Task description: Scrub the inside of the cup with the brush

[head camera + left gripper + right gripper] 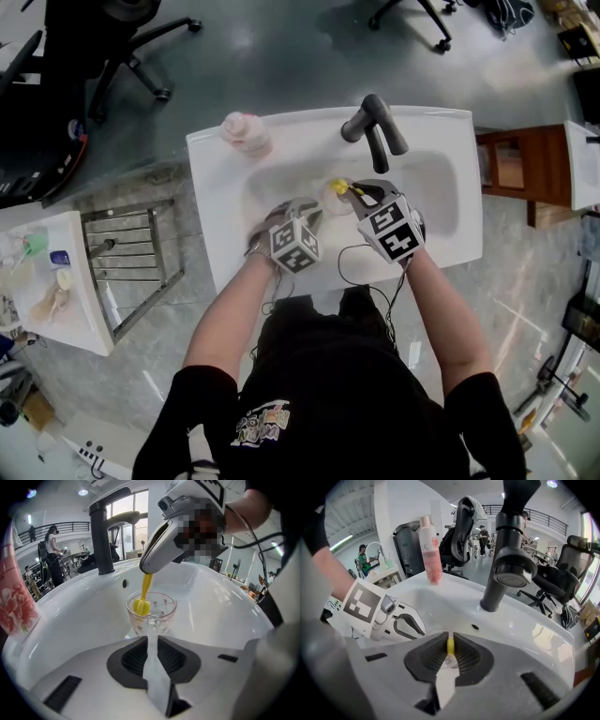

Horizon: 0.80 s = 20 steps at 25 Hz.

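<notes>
head view: in the middle of the frame, the white ceramic sink (pixel 216 159) holds the clear glass cup with pink pattern (pixel 335 197); the left gripper (pixel 311 214) and right gripper (pixel 364 194) meet over it.

left gripper view: jaws narrow, clamped on the cup's clear handle at centre; the yellow brush (pixel 142 604) dips inside the cup, with the dark tap (pixel 101 536) at upper left.

right gripper view: jaws pinch the brush's handle at lower centre; a tall pink bottle (pixel 430 550) stands at the top, left of the tap.

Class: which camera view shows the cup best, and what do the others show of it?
The left gripper view: the cup sits centred and close, with the yellow brush inside. The head view shows only a small pale shape in the sink. The right gripper view barely shows it.
</notes>
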Each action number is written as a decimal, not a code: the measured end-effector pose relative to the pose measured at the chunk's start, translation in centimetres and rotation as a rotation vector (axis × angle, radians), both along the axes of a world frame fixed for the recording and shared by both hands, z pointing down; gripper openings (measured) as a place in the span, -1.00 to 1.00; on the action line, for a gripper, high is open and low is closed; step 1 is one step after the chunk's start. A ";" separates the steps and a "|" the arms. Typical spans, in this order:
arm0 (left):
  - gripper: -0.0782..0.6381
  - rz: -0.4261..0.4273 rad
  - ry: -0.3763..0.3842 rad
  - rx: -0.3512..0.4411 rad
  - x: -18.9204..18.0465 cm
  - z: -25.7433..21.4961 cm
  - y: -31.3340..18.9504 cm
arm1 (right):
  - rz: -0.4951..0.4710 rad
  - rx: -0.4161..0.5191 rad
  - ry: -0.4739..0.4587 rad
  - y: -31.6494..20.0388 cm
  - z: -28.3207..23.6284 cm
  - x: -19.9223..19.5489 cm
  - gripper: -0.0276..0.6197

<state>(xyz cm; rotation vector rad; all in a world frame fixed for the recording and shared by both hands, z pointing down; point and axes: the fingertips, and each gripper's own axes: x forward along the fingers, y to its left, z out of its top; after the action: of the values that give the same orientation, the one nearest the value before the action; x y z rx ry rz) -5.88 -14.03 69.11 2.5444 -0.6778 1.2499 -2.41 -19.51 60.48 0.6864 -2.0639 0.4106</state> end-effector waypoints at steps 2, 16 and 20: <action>-0.62 -0.003 0.000 0.000 0.0 0.0 0.0 | -0.023 0.010 0.031 0.0 0.0 0.3 -0.80; -0.62 -0.014 0.002 -0.001 -0.1 0.0 0.0 | -0.288 -0.049 0.247 2.2 0.8 1.1 -0.80; -0.62 -0.019 0.002 -0.005 -0.1 -0.1 -0.1 | -0.308 -0.108 0.240 3.1 1.2 1.2 -0.80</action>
<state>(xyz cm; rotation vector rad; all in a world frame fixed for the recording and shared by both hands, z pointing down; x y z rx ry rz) -6.01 -14.14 69.05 2.5291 -0.6959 1.2414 -1.25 -16.45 61.67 0.3274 -1.8641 0.2477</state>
